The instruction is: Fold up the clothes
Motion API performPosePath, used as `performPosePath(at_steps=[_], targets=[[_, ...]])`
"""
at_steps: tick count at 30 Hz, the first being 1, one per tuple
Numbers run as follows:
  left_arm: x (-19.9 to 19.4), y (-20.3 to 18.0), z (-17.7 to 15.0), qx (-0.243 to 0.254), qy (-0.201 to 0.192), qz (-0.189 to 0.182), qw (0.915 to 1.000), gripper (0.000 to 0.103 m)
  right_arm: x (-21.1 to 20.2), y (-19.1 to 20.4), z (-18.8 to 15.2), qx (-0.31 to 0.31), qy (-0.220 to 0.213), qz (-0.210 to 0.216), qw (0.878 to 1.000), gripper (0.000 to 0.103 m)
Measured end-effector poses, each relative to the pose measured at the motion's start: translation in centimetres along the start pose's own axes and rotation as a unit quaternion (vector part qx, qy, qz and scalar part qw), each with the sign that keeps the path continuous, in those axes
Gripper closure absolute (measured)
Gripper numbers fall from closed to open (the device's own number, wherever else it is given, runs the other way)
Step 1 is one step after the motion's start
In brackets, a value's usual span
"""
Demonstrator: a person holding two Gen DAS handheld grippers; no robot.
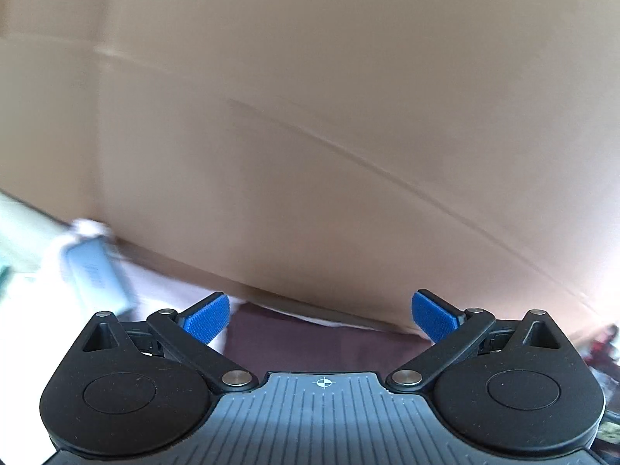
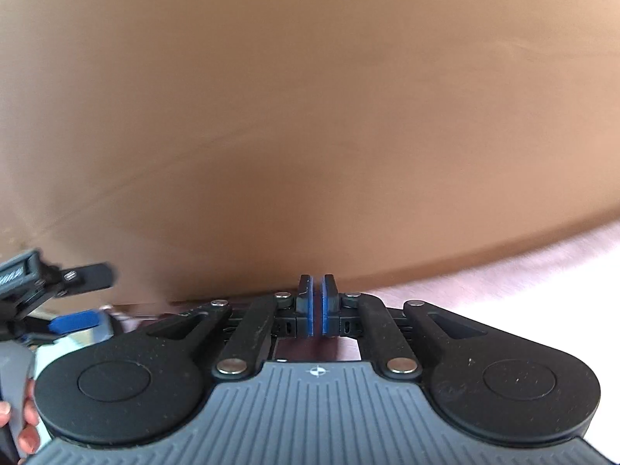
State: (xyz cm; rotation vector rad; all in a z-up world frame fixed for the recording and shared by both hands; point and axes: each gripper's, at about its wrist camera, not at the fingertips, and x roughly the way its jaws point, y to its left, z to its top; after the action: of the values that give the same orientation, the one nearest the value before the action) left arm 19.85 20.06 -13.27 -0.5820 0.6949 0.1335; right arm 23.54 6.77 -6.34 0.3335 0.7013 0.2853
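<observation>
A pale, whitish-pink surface point(image 2: 523, 271) shows along the lower edges of both views, with a dark maroon patch point(image 1: 310, 341) just ahead of the left gripper; whether that patch is bedding or another garment cannot be told. Nearly everything else is filled by a tan cloth point(image 1: 329, 135), smooth but for a few long creases, its lower edge running just beyond the fingertips of both tools.

The left gripper point(image 1: 319, 316) has its blue pads spread wide with nothing between them, so it holds nothing; it looks poised near the cloth's edge, probably free to take a new hold. The right gripper point(image 2: 317, 304) has its pads brought nearly together, only a thin slit between them. No fabric is clearly visible in that slit, so whether it pinches a thin layer of the cloth cannot be told; its place right at the hem suggests that it may.

At the left edge of the right view, the other tool and a hand point(image 2: 23, 422) gripping its handle are visible, showing that the two work side by side along the same edge.
</observation>
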Motion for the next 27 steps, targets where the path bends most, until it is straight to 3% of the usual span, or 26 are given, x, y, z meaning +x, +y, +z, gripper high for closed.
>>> performPosePath(at_steps=[4, 8, 11, 13, 15, 19, 25, 27], targets=[[3.4, -1.4, -1.0, 0.015, 0.039, -0.01, 0.9991, 0.0, 3.3, 2.9, -0.5, -0.03, 0.036, 0.025, 0.999, 0.095], [6.2, -1.5, -2.2, 0.041, 0.068, 0.026, 0.9965, 0.0, 6.9, 3.9, -1.4, -0.044, 0.072, -0.012, 0.996, 0.099], [6.4, -2.3, -2.5, 0.061, 0.069, 0.044, 0.9947, 0.0, 8.1, 3.7, -1.5, -0.035, 0.074, -0.019, 0.996, 0.103], [6.3, -2.3, -2.6, 0.059, 0.067, 0.06, 0.9942, 0.0, 8.5, 4.3, -1.4, -0.049, 0.072, -0.046, 0.995, 0.103], [6.0, -2.0, -2.5, 0.043, 0.064, 0.073, 0.9943, 0.0, 8.8, 4.1, -1.3, -0.04, 0.076, -0.072, 0.994, 0.089], [3.2, -1.5, -2.1, 0.015, 0.042, 0.092, 0.9947, 0.0, 7.1, 3.8, -1.0, 0.0, 0.053, -0.067, 0.996, 0.088], [-3.9, 0.5, -3.8, -0.087, -0.006, 0.029, 0.9958, 0.0, 2.6, 6.4, -2.2, 0.019, 0.015, -0.021, 0.999, 0.088], [-4.9, -0.3, -5.2, -0.09, -0.003, 0.005, 0.9959, 0.0, 1.7, 8.0, -3.0, 0.012, 0.012, 0.004, 1.0, 0.087]])
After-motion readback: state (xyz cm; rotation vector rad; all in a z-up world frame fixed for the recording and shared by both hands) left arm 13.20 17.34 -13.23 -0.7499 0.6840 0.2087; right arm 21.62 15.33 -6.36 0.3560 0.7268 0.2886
